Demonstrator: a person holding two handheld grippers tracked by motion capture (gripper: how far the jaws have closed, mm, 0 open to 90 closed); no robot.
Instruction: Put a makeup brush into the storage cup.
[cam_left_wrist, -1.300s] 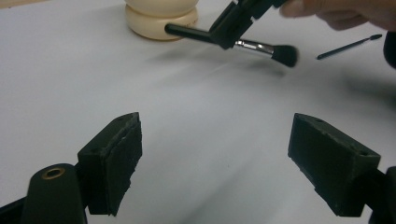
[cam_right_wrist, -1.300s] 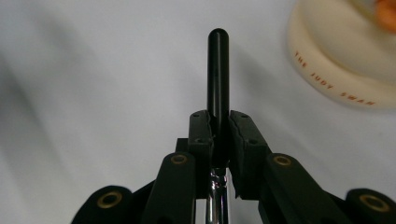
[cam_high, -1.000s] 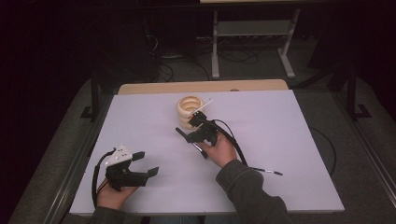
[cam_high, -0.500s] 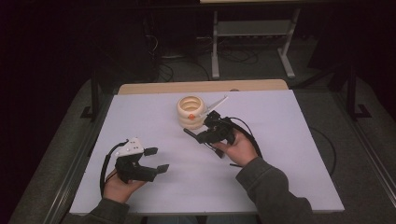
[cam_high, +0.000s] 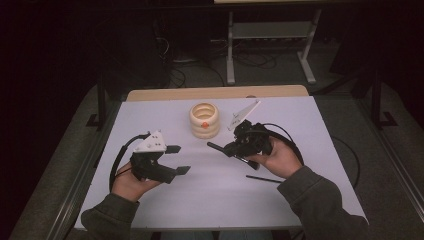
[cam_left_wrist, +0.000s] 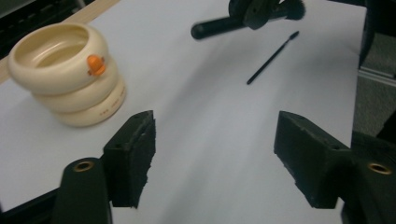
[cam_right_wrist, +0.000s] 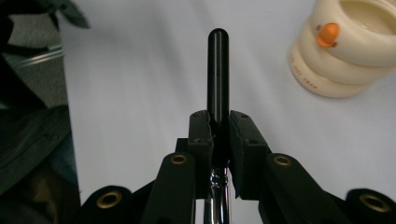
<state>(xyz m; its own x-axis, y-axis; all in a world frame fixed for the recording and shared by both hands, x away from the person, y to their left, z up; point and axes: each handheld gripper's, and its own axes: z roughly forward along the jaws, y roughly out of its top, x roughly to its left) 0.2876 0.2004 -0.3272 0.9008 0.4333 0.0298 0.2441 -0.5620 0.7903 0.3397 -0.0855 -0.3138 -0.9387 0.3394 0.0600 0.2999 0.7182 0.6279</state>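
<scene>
While I keep the tube (cam_right_wrist: 218, 70) clamped in the right gripper (cam_high: 231, 149) over mid-table | left gripper (cam_high: 179, 159) wide, empty, jaws just closing slightly | wand (cam_high: 264, 179) loose front-right | cup (cam_high: 204, 120) near back edge, looks empty | judged: early.

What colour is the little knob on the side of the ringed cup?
Orange, on the cream ringed cup; clearest in the left gripper view.

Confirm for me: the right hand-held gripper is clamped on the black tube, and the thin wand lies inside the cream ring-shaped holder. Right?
Not quite. The right hand-held gripper is clamped on the black tube, but the thin wand lies flat on the white table, apart from the cream ring-shaped holder. The left gripper view shows this.
</scene>
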